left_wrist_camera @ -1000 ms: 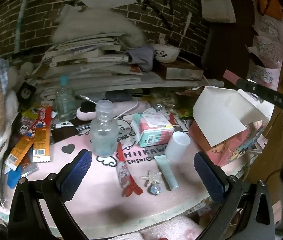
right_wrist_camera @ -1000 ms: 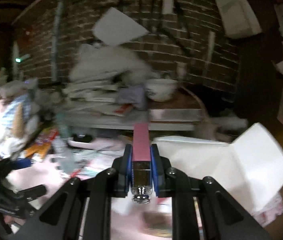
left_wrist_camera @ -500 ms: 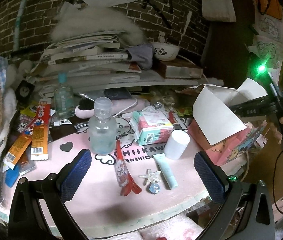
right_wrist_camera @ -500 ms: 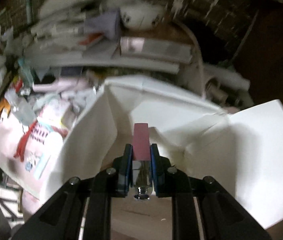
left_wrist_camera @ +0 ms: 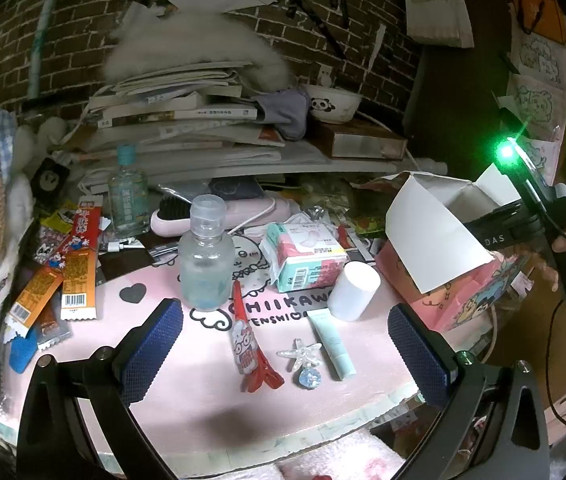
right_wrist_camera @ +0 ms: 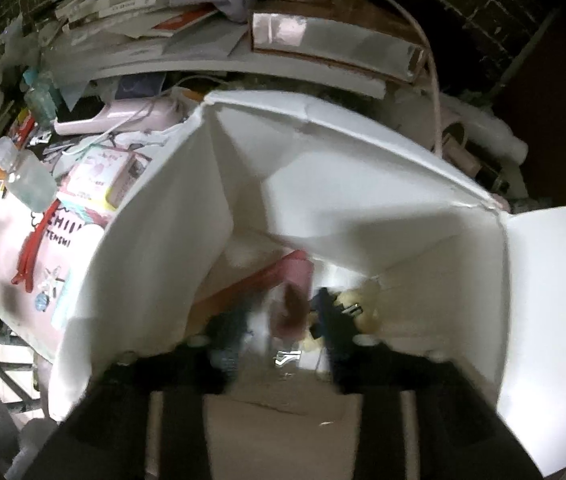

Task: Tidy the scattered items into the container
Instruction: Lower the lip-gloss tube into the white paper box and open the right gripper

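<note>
Right gripper [right_wrist_camera: 283, 316] has tipped down over the open box [right_wrist_camera: 363, 184] since a second ago; jaws opening, pink clip [right_wrist_camera: 293, 292] loose between them, inside the box. Left gripper [left_wrist_camera: 283, 354] spread wide, empty, above pink table [left_wrist_camera: 187, 392].

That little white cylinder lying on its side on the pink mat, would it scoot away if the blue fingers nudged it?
Probably. The white cylinder lies on its side on the smooth pink mat, so a sideways nudge would likely roll it. It looks like plain plastic, probably light and a bit slippery. The tissue pack just behind it and the pale tube beside it might stop a roll that way.
</note>
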The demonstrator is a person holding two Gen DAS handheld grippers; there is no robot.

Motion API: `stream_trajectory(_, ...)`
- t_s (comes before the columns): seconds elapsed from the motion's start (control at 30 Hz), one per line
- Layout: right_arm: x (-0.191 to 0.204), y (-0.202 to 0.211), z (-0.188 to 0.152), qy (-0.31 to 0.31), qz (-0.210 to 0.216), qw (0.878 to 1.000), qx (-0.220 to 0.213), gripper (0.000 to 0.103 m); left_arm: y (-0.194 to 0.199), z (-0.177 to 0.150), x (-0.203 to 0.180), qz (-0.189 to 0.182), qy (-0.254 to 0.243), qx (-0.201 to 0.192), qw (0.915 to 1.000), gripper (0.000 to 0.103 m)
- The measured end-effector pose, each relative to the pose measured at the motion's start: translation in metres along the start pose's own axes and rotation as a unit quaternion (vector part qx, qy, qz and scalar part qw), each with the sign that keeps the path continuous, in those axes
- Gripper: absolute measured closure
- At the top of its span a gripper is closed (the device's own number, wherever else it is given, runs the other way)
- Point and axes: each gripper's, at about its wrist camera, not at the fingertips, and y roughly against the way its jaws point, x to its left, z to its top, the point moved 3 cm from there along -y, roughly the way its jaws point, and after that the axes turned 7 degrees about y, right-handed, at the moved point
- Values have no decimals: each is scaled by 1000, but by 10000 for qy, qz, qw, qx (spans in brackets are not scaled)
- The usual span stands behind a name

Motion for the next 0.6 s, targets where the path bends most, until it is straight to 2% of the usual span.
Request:
stream_trajectory(0.13, -2, 22, 1, -89, -229, 9984, -516, 60, 1, -1, 3, 29, 6, -29, 10000, 0)
stream_trajectory(0.23, 6, 52, 0, -141, -341, 9910, -1287, 59, 3, -2, 7, 22, 35, -43, 10000, 0)
stream_trajectory(0.3, 17, 73, -7, -165, -45, 9824, -1862, 53, 2, -3, 10, 45, 54, -19, 10000, 0)
stream_trajectory(0.4, 36, 94, -19, -187, 393, 9655, -2568, 53, -1, -8, 16, 123, 90, 67, 9999, 0)
stream_trajectory(0.6, 98, 109, -39, 263, 464, 9353, -3498, 53, -7, -21, 20, 114, -55, 181, 9998, 0)
